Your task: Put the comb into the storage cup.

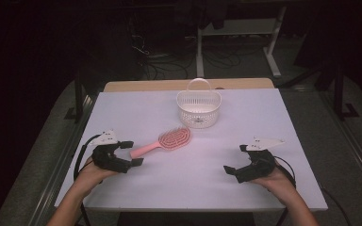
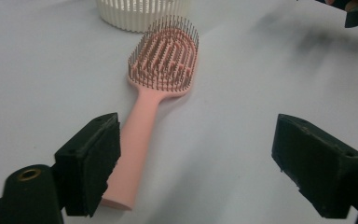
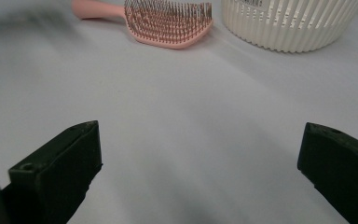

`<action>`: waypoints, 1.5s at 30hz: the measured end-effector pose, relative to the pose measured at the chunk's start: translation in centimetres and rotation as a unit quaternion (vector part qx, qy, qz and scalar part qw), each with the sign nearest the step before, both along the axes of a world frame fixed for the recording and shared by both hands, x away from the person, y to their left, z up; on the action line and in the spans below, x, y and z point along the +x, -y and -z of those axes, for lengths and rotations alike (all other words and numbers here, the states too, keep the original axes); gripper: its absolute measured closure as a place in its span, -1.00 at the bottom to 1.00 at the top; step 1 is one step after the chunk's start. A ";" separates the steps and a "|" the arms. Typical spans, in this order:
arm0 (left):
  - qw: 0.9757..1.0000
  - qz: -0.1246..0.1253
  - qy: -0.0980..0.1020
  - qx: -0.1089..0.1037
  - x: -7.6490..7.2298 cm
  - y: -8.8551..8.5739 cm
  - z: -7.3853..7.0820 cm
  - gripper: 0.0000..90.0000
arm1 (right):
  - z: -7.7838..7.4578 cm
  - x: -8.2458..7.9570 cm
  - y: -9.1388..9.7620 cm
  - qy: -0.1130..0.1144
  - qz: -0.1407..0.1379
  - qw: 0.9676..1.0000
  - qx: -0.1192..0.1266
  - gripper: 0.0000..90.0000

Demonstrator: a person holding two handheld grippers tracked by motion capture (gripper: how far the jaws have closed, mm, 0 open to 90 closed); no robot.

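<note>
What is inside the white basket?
The white basket looks empty in the high view: only its pale bottom shows. The near wall hides the front of its floor.

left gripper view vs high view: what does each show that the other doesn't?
Left gripper view alone: the bristles of the pink hairbrush one by one, and the handle end lying just beside the left gripper's near jaw, with the jaws open and nothing between them.

High view alone: both hands, the right gripper open with nothing between its jaws, the white basket's handle, the table edges and the dark floor with cables.

Both: the brush, bristles up on the white table, its head towards the white basket.
</note>
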State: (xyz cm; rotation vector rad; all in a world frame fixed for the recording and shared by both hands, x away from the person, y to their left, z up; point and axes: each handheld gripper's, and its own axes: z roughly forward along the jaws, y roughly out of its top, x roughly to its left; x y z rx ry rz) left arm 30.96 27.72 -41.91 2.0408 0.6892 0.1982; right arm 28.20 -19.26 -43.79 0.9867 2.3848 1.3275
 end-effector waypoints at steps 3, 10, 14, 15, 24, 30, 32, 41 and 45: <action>1.000 0.008 -0.002 0.000 -0.3 -0.1 0.2 -0.89 | 0.0 -0.1 0.0 0.000 0.000 1.000 0.003 -1.00; 1.000 0.013 -0.009 0.005 -0.2 -0.1 0.8 -1.00 | 0.0 -0.1 0.1 0.004 0.000 1.000 0.005 -1.00; 1.000 0.011 -0.009 0.008 -0.1 -0.3 0.7 -1.00 | 0.0 -0.1 0.1 0.005 0.000 1.000 0.004 -1.00; 1.000 0.008 -0.007 0.007 -0.1 -0.3 0.7 -1.00 | 0.0 -0.1 0.1 0.005 0.000 1.000 0.005 -1.00; 1.000 0.007 0.001 0.012 0.1 -0.6 0.1 -1.00 | -0.1 -0.3 0.2 0.011 0.001 1.000 0.003 -1.00; 1.000 0.007 0.003 0.011 0.4 -0.6 -0.3 -1.00 | -0.3 -0.3 0.5 0.012 0.001 1.000 0.008 -1.00; 1.000 0.008 0.002 0.012 0.5 -0.5 -0.5 -1.00 | -0.3 -0.3 0.6 0.014 0.001 1.000 0.008 -1.00; 1.000 0.013 0.007 0.008 1.1 -0.3 -1.6 -0.96 | -0.2 -0.2 0.4 0.009 -0.003 1.000 0.007 -1.00; 1.000 0.010 0.006 0.011 1.5 -0.1 -1.8 -0.96 | -0.2 -0.2 0.5 0.007 -0.002 1.000 0.007 -1.00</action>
